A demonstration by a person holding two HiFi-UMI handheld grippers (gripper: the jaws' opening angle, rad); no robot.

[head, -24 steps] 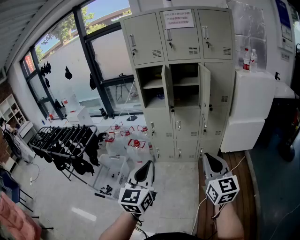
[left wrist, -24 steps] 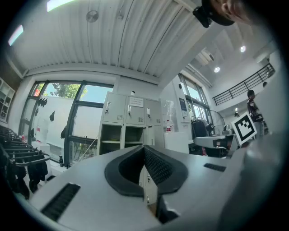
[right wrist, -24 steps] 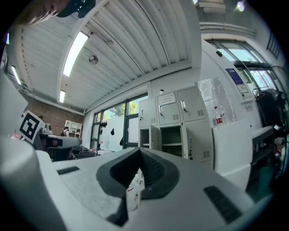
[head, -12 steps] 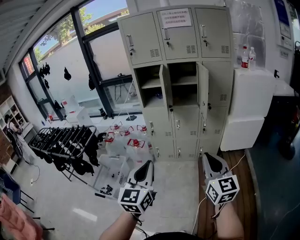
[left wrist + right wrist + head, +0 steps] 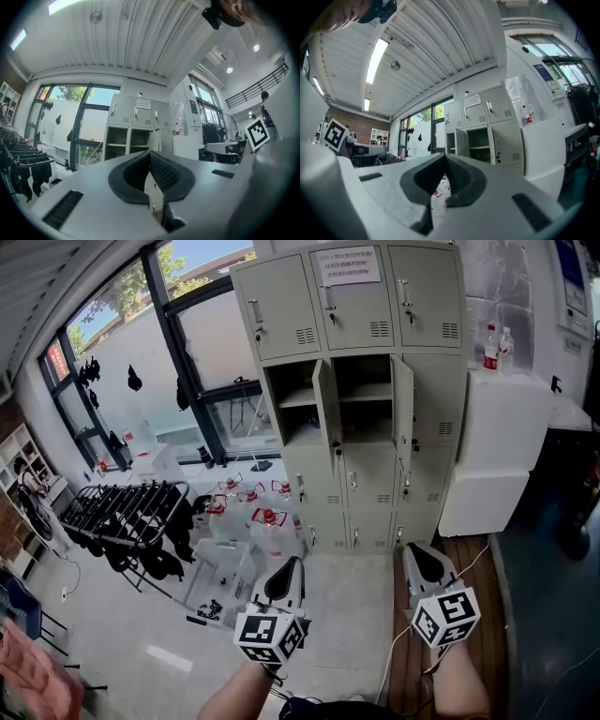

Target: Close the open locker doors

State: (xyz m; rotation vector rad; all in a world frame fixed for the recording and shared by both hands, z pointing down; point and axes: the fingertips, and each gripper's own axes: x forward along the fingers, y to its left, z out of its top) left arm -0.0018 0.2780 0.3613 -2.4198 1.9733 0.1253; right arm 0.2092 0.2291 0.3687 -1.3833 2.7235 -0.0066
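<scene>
Pressing together on nothing, the jaws of the left gripper (image 5: 291, 563) and the right gripper (image 5: 411, 551) point level at the locker cabinet (image 5: 361, 474), well short of it. In its second row, one open door (image 5: 324, 413) and another open door (image 5: 403, 409) stand out edge-on. Since a second ago the cabinet has moved higher and grown slightly larger in the head view, while the jaws remain shut. Only the gripper views show the ribbed ceiling (image 5: 436, 42) above the cabinet. Only the head view shows the floor (image 5: 347, 606) before it.
</scene>
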